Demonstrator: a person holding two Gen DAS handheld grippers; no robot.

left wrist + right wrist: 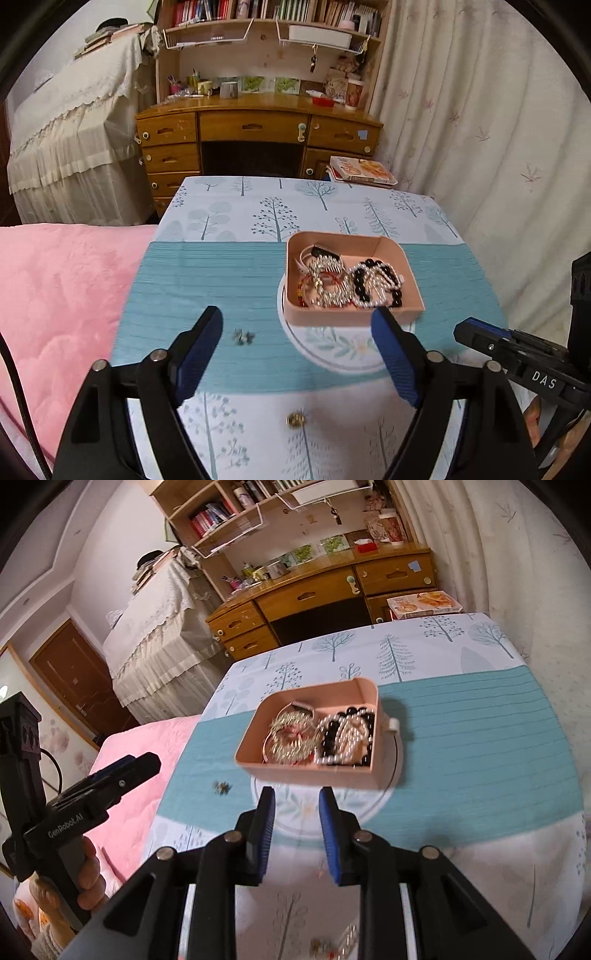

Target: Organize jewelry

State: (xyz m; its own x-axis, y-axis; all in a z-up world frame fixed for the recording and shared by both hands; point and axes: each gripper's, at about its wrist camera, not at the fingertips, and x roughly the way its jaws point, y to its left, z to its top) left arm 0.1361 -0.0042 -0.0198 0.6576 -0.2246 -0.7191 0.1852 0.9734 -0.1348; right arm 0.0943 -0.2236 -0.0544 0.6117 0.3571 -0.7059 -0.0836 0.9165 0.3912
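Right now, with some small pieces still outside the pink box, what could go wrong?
1. The small dark star-shaped piece and the small gold piece lie loose on the cloth; a passing gripper could flick them off.
2. The pink rectangular box is piled with tangled bead bracelets; another piece may snag.

A tree-printed cloth [229, 218] with a teal band covers the bench. Past its far edge stands a wooden desk [258, 129] under a bookshelf [273, 11], a printed box [364, 170] near the far right corner. A pink blanket [59, 295] lies along the left edge, pale curtains [480, 110] on the right.
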